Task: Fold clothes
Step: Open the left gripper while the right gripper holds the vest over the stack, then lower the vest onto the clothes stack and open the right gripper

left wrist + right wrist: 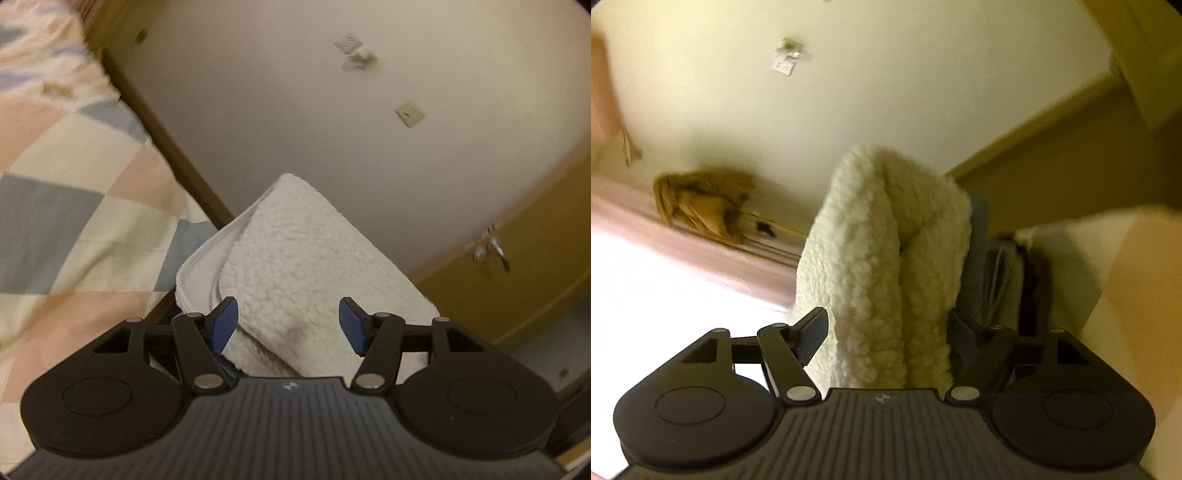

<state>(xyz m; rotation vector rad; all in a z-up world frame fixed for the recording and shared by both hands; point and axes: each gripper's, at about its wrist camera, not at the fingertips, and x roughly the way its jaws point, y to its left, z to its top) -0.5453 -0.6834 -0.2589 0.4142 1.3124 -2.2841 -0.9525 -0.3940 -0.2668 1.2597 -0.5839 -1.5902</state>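
Left wrist view: the left gripper [288, 325] points forward and a little downward, its jaws set apart. A folded cream fleece garment [295, 266] lies between them, running from under the gripper body out to the far side. The left blue pad [224, 325] touches the garment's edge; the right pad stands clear of it with a gap, so the jaws do not clamp it. To the left spreads a checked quilt [74, 192] in pink, cream and blue-grey, bordered by a dark wooden bed edge [173, 147] that runs diagonally from far left toward the garment. Beyond lies a pale wall [295, 110] carrying a socket plate [409, 113]. At right stands a yellow-brown door [517, 266] with a metal handle [491, 249].

Right wrist view: the right gripper [886, 332] also tilts slightly down, its jaws wide. The same fleece [882, 258] rises between them as a thick folded bundle filling the gap; whether the pads press it, I cannot tell. Just right of the bundle, other folded cloth [993, 266] stands close. At far left a tan crumpled cloth [701, 203] lies against the wall. The near left is overexposed white.
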